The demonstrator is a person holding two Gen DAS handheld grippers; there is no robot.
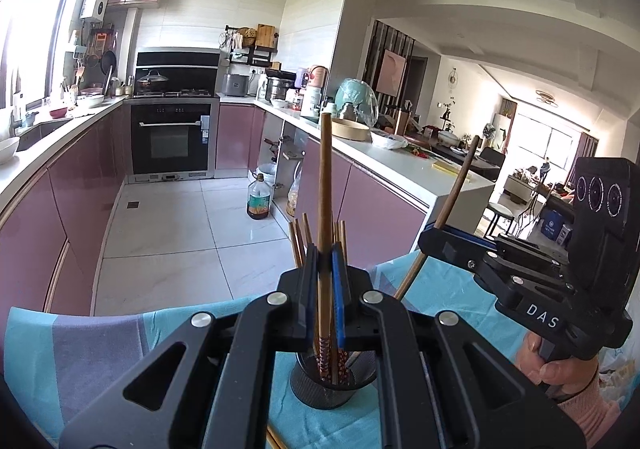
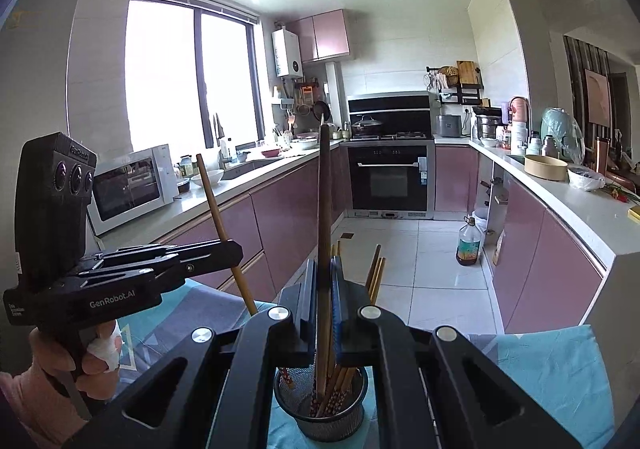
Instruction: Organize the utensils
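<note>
Chopsticks [image 1: 325,209] are the objects in hand: each gripper is clamped on one long wooden stick, held near upright. The left gripper [image 1: 325,269] pinches its stick between blue-lined pads, lower end pointing into the mesh utensil holder [image 1: 320,389]; in the right wrist view the right gripper [image 2: 323,281] grips a second chopstick [image 2: 324,217] in the same way above the same holder [image 2: 320,415]. Each device also appears from the side in the other's view, with its stick slanting through the shut jaws, and a hand [image 1: 552,365] wrapped round the grip.

Handling, as judged: the sticks look light, stiff and smooth, so they may pivot or slide in a pinch. A hold near mid-length, as here, would keep the lower end steerable toward the holder's mouth.

Materials and shapes: the holder is a dark cylindrical cup of fine metal mesh, already carrying a bundle of brown chopsticks [image 2: 340,385] with red patterned ends [image 2: 320,407] down in the cup. It stands near the far edge of a table covered by a cloth [image 1: 80,349] in turquoise and grey blocks, slightly rumpled.

Beyond lie a glossy tiled floor [image 1: 168,233], mauve cabinet fronts [image 2: 532,261], a built-in oven [image 2: 390,177] and pale countertops [image 1: 384,165].
</note>
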